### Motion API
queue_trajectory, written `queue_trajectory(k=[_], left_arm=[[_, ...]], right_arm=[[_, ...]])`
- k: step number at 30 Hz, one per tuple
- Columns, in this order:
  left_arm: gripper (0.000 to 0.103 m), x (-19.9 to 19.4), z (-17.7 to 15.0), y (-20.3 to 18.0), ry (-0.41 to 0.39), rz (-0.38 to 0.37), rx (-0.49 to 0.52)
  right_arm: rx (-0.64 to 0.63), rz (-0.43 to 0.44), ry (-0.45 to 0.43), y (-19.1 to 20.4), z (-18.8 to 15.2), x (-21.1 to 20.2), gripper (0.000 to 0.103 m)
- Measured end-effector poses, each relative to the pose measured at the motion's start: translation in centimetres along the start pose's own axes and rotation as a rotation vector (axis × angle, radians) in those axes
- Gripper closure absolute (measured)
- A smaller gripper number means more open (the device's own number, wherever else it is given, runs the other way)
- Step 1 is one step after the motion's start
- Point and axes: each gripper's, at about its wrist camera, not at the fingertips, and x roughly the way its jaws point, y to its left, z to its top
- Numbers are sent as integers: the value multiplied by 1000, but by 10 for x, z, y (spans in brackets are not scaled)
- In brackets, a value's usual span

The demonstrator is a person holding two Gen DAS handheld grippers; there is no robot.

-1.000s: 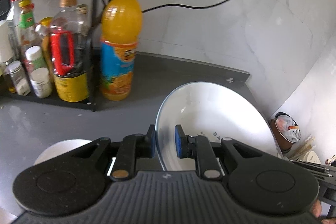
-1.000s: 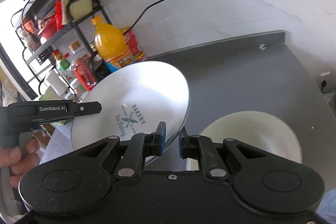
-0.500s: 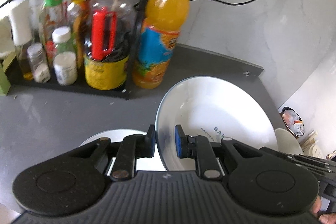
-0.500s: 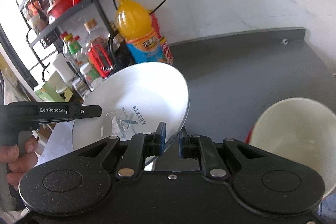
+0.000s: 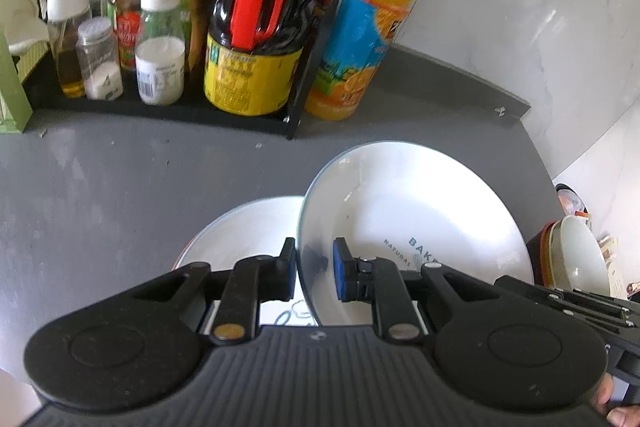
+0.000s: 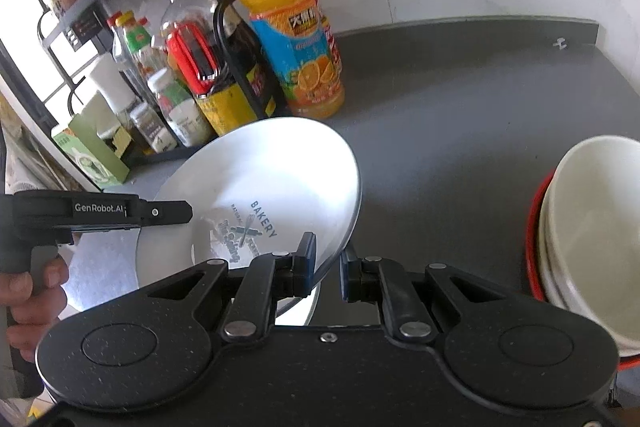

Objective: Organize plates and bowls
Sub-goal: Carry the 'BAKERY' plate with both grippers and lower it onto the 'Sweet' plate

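A white plate (image 5: 420, 211) printed with "BAKERY" hangs tilted above the grey counter (image 5: 100, 187), held at opposite rims. My left gripper (image 5: 316, 269) is shut on its left rim. In the right wrist view the same plate (image 6: 272, 171) has my right gripper (image 6: 326, 269) shut on its near right rim. A second white plate (image 5: 248, 227) lies flat on the counter just below and to the left of the held one. Stacked white bowls (image 6: 592, 227) in a red one stand at the right.
A black rack (image 5: 296, 115) crowded with sauce bottles and jars fills the back left. An orange juice bottle (image 5: 372, 7) stands beside it. A green box (image 6: 92, 155) sits at the rack's left end. A hand (image 6: 32, 291) grips the left tool's handle.
Both grippers have carried the plate left and forward, nearer the rack. The flat plate now lies under it, and the bowl stack has slid to the right edge.
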Motion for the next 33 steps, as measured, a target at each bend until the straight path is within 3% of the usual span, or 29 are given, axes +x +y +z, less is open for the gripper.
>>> queue_trajectory(k=[16,28,33], left_arm=[[86,27,-26,34,118,13,-41],[84,40,-40,49,166,15,-80],[83,40,-42,46,154,21,-47]], right_arm=[[-36,-46,106,21,-22,22,91],[-87,-89,142,39,-27,31,90],[-82,-99,147,40,-28,33,90]])
